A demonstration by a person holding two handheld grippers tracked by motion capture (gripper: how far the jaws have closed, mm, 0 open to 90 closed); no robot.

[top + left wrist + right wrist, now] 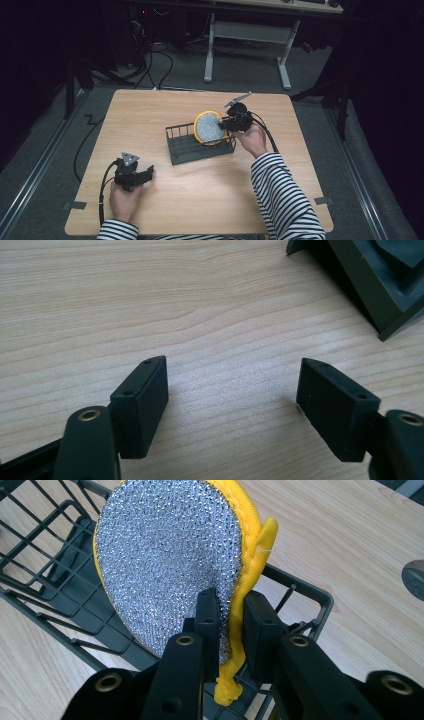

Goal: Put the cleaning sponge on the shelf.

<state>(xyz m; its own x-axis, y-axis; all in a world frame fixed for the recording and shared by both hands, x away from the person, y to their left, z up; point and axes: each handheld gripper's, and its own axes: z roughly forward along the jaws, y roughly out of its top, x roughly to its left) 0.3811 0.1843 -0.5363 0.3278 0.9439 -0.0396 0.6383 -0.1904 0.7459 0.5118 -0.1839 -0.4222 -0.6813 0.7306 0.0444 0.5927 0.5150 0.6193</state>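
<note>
Hanging on edge between the pads of the right gripper [231,615] is the round scouring pad with the silvery mesh face and yellow fabric rim [170,560], and those jaws are pinching it tight at its lower rim, the yellow edging bunching out below the pads. In the high view the scouring pad [208,127] is standing upright over the right end of the dark wire dish rack [190,147], its silver face turned toward the left side of the table; whether it is touching the wires I cannot tell. The right gripper view is showing the dish rack [55,580] running away behind and beneath the pad. No brand, label or writing is readable anywhere.

Everything is sitting on a light wood-grain table [200,200], with grey carpet around it, cables trailing on the floor and the white legs of another desk [285,65] at the back; the room beyond is dark.

The right gripper [223,125] is reaching in from the rack's right side, held in a hand at the end of a striped sleeve. The left gripper [148,173] is resting low on the table near the front left, well apart from the rack, and the left gripper [232,390] is showing its jaws standing wide with bare wood between them, a corner of the rack [380,285] at the upper right.
</note>
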